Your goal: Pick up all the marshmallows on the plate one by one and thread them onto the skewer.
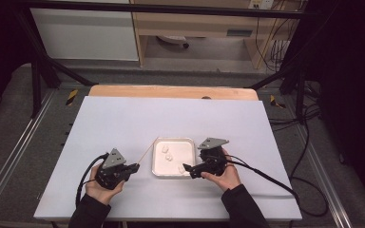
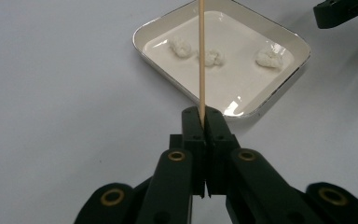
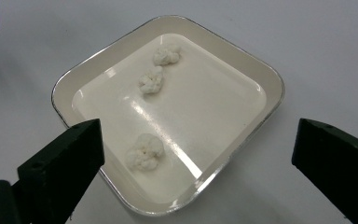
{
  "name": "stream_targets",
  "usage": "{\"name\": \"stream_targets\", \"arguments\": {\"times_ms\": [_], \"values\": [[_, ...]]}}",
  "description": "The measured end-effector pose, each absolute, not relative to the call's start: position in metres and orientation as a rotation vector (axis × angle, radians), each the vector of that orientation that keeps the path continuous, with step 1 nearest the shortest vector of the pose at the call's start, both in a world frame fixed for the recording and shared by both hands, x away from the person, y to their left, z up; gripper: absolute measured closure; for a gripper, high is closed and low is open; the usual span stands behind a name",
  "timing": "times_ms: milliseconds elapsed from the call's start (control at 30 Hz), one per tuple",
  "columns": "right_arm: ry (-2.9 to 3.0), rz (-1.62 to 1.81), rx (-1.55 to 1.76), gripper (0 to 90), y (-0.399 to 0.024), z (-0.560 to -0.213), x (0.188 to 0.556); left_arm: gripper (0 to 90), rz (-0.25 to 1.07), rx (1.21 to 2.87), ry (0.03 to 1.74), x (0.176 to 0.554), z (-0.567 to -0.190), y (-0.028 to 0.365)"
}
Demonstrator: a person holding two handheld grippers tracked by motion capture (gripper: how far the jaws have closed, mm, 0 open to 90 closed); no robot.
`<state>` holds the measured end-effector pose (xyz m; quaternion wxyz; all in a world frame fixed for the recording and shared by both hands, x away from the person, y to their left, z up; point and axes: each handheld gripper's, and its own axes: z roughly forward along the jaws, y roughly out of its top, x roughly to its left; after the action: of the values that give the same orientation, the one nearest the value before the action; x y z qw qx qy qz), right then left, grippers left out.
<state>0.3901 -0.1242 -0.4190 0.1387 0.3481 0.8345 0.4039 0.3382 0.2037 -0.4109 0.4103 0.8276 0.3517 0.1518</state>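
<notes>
Skewer [image 2: 202, 56] first: a thin wooden stick, clamped upright between the pinched-together jaws of the left gripper [image 2: 202, 119], rising straight ahead of them so that its shaft crosses over the white tray [image 2: 279, 84]. Three pale, crumbly lumps [image 3: 144, 151] lie in that tray (two close together, one apart). The right gripper [image 3: 196, 154] hangs over the tray's near edge with its jaws spread wide and nothing between them; the lone lump sits just ahead of one jaw. Both rest above the pale surface [image 1: 123, 123].
</notes>
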Motion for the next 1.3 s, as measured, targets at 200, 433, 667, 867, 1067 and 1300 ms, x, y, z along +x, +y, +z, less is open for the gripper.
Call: {"name": "stream_targets", "arguments": {"times_ms": [200,433,667,867,1067,1300], "values": [[2.416,1.192,1.036,8.7,-0.114,-0.428,0.393,89.0,0.375,2.076,0.888,0.338,-0.413,0.205],[2.430,1.184,1.038,19.7,-0.109,-0.438,0.394,89.1,0.374,2.081,0.886,0.338,-0.415,0.203],[2.435,1.190,1.046,34.8,-0.105,-0.445,0.394,89.0,0.372,2.079,0.882,0.339,-0.416,0.203],[2.477,1.193,1.029,47.5,-0.101,-0.449,0.391,89.0,0.375,2.076,0.880,0.338,-0.416,0.203],[2.502,1.176,1.009,55.9,-0.099,-0.452,0.390,89.0,0.376,2.079,0.880,0.338,-0.416,0.202],[2.513,1.160,0.967,62.7,-0.099,-0.452,0.386,89.1,0.375,2.081,0.880,0.338,-0.417,0.202]]}}
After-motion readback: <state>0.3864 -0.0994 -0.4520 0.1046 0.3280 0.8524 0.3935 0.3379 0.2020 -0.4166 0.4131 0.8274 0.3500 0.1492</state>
